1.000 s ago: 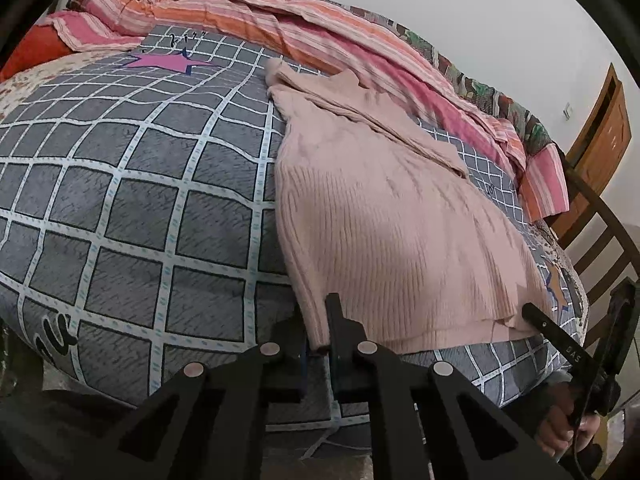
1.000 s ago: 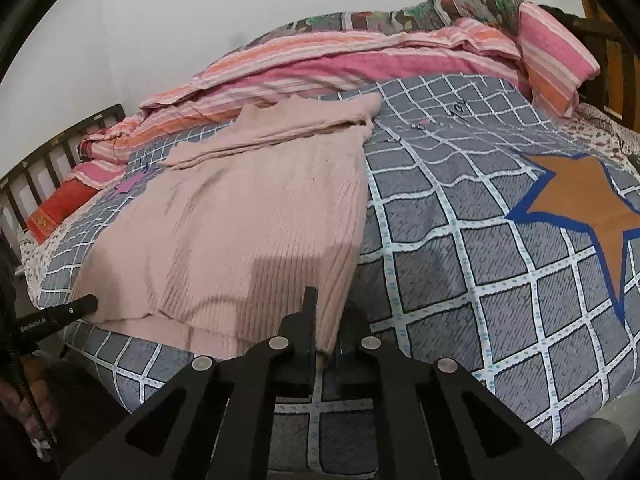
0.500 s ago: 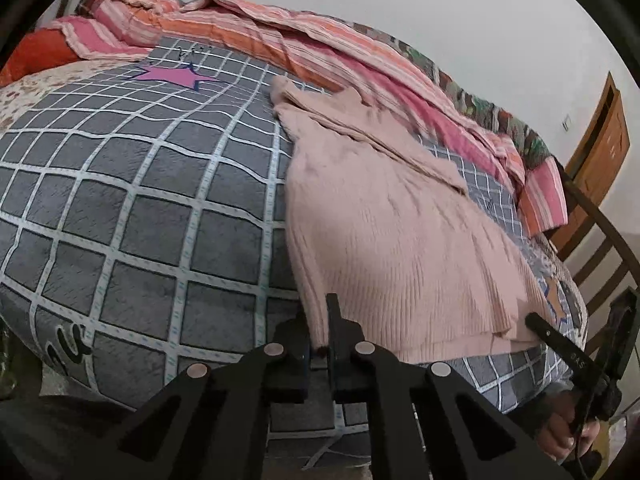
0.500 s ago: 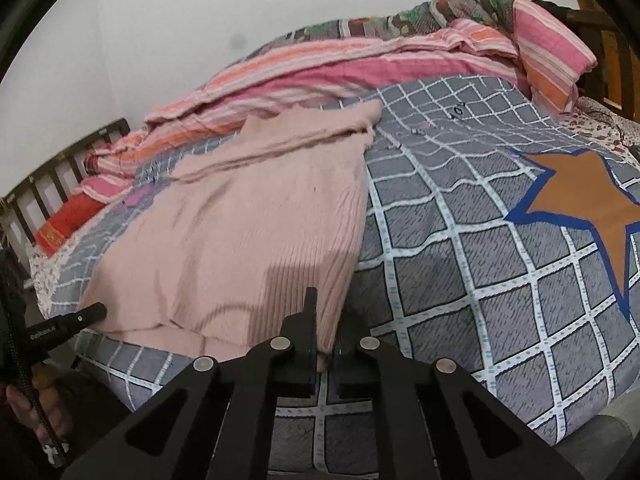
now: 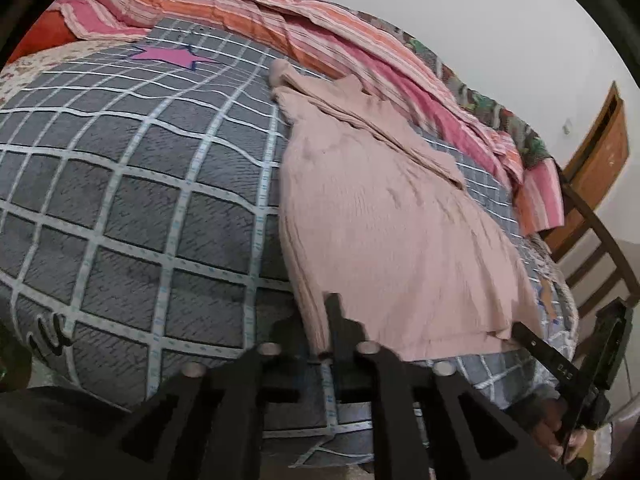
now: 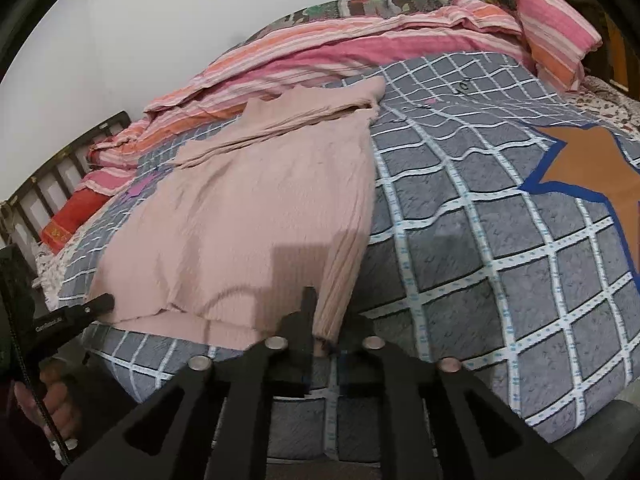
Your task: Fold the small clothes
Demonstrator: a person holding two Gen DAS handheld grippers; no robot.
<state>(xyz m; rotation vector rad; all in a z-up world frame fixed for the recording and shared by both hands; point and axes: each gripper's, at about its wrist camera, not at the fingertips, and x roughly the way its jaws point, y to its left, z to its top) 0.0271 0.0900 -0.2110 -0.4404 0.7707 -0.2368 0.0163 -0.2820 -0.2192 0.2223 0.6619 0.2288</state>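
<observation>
A pale pink ribbed sweater (image 5: 380,216) (image 6: 256,216) lies spread on the grey checked bed cover (image 5: 132,208) (image 6: 480,240), collar toward the far wall, hem at the near bed edge. My left gripper (image 5: 322,344) is shut on the sweater's near left hem corner. The right gripper (image 6: 322,336) is shut on the near right hem corner. In the left wrist view the right gripper (image 5: 560,364) shows at the lower right, held by a hand. In the right wrist view the left gripper (image 6: 72,312) shows at the lower left.
Striped pink and orange bedding (image 5: 320,24) (image 6: 360,48) is piled along the wall behind the sweater. A striped pillow (image 6: 556,36) lies far right. A wooden bed frame (image 5: 600,240) and a door (image 5: 604,140) stand to the right. An orange star patch (image 6: 588,168) marks the cover.
Both grippers stay shut on the hem corners. The views have tilted slightly and the sweater's hem looks pulled a little nearer and tauter.
</observation>
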